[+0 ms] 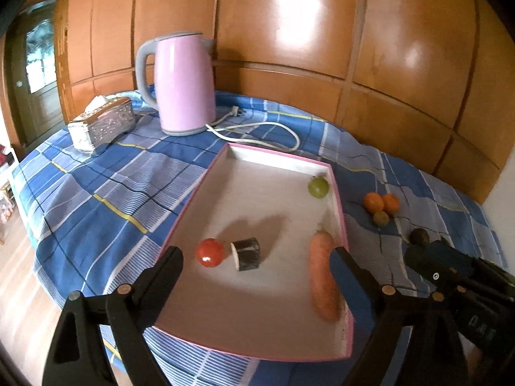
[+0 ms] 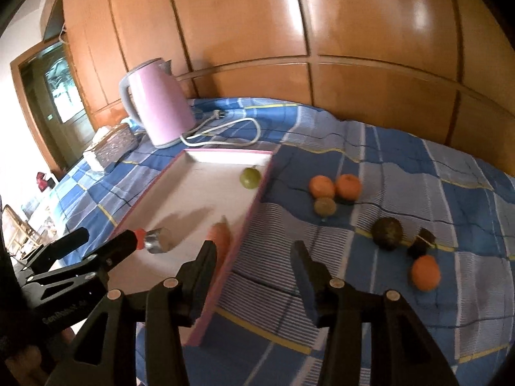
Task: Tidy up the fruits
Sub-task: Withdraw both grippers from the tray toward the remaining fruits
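A pink-rimmed white tray point(image 1: 264, 199) lies on the blue checked cloth. In it are a red tomato point(image 1: 210, 252), a dark sushi-like roll point(image 1: 246, 254), a carrot point(image 1: 323, 276) along the right wall and a green fruit point(image 1: 318, 187) in the far corner. My left gripper point(image 1: 257, 254) is open wide above the tray's near end, with the tomato and roll lying between its fingers, untouched. My right gripper point(image 2: 254, 249) is open and empty over the tray's right rim. On the cloth to the right lie two oranges point(image 2: 322, 186), a brownish-green fruit point(image 2: 325, 206), a dark avocado point(image 2: 387, 233), a small dark piece point(image 2: 421, 243) and another orange point(image 2: 425, 272).
A pink kettle point(image 1: 185, 83) stands behind the tray, and its white cord point(image 1: 273, 127) trails along the tray's far edge. A silver tissue box point(image 1: 101, 122) sits at the back left. Wooden panelling closes the back. The table's edge drops to the floor at the left.
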Demonstrator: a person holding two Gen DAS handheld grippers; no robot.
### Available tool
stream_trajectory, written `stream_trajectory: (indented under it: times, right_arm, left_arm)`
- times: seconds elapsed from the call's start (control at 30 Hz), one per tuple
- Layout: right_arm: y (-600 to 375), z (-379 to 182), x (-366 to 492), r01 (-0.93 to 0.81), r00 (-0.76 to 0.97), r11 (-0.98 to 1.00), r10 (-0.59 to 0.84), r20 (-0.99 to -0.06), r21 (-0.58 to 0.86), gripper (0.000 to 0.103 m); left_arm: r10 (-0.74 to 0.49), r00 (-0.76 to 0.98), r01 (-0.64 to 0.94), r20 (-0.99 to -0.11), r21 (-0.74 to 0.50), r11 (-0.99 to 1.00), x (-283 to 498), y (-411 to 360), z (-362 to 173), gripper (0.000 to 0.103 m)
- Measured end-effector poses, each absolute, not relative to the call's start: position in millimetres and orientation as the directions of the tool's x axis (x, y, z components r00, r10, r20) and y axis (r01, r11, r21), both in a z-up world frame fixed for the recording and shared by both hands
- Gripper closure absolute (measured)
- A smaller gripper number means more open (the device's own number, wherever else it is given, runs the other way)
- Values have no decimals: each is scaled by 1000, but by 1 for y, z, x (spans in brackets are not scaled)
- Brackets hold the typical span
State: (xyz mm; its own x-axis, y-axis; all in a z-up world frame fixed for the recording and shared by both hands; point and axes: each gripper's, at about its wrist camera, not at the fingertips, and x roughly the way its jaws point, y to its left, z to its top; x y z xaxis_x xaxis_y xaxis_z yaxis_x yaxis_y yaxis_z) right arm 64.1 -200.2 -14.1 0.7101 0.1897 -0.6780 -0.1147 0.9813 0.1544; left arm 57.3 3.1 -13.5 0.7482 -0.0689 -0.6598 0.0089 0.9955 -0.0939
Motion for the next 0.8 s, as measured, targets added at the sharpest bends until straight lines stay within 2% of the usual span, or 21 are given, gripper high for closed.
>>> stream_trajectory:
  times: [0.5,0.8]
  right_arm:
    - [-284,-32,40,126,712,978,27,-702,166,55]
    - [-312,-35,34,191,709,969,-24,-705,159,55]
  left_arm:
    - [-202,718,168,-666,-116,979,54,-42,-15,10]
    - [-258,694,261,-672,-99,960,62,-78,-15,12]
